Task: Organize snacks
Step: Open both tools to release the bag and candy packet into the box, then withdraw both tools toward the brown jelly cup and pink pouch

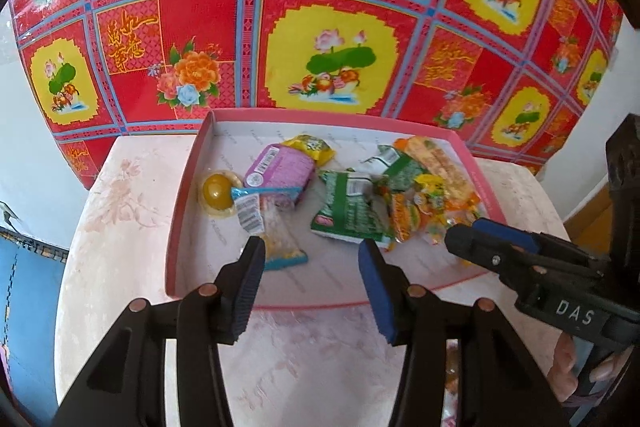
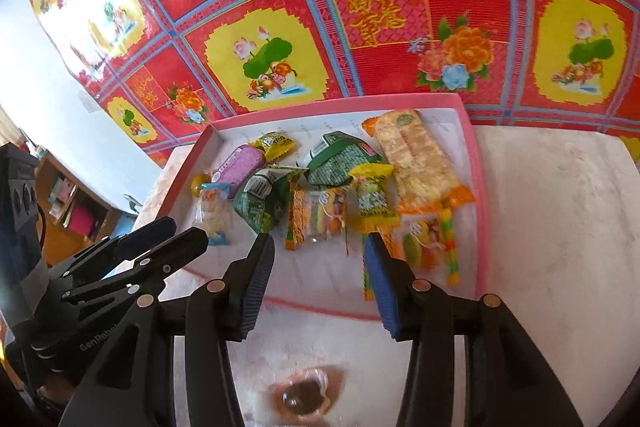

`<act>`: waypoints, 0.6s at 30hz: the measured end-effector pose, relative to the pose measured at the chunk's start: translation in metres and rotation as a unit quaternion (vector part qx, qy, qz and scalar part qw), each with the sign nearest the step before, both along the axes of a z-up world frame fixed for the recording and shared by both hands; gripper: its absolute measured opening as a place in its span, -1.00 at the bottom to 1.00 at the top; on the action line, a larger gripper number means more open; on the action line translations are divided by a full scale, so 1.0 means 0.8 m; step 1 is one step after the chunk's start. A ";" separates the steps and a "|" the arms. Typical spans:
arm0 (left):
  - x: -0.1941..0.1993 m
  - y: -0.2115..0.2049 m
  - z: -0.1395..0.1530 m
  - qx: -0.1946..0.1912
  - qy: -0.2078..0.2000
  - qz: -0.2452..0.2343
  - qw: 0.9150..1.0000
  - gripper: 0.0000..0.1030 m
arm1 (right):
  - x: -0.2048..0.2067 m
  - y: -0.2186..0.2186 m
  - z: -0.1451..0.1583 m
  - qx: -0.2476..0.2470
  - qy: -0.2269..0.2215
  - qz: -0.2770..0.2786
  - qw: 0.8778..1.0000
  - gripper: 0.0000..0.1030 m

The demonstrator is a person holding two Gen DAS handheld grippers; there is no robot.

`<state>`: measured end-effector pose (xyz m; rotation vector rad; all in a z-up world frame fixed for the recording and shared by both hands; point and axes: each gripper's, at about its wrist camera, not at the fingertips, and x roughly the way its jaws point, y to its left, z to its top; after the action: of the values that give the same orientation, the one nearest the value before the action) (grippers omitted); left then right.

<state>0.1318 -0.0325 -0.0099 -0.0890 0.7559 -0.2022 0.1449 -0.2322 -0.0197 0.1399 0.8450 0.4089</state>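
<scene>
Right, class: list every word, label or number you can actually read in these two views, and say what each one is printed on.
"DAS": white letters on the right gripper body, left wrist view.
"GenRobot", last letters partly cut off: on the left gripper body, right wrist view.
Gold Chinese characters on the red tablecloth: visible, not legible to me.
Snack wrappers and barcodes in the pink tray: too small or blurred.

a pale marbled table (image 1: 120,227); behind it a red floral patterned sheet (image 1: 320,7); white wall (image 2: 48,75); wooden shelf (image 2: 68,203) at left.
</scene>
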 end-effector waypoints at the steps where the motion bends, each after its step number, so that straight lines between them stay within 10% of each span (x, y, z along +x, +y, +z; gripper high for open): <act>1: -0.004 -0.002 0.000 -0.001 0.001 -0.002 1.000 -0.01 | -0.003 -0.002 0.000 0.001 0.000 -0.001 1.000 -0.07; 18: -0.042 -0.050 -0.015 0.009 0.028 -0.041 0.999 -0.01 | -0.050 -0.049 -0.007 -0.010 0.016 -0.029 0.999 -0.07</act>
<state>0.0985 -0.0721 -0.0219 -0.0467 0.8179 -0.2715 0.1046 -0.2713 -0.0253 0.1521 0.8743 0.3442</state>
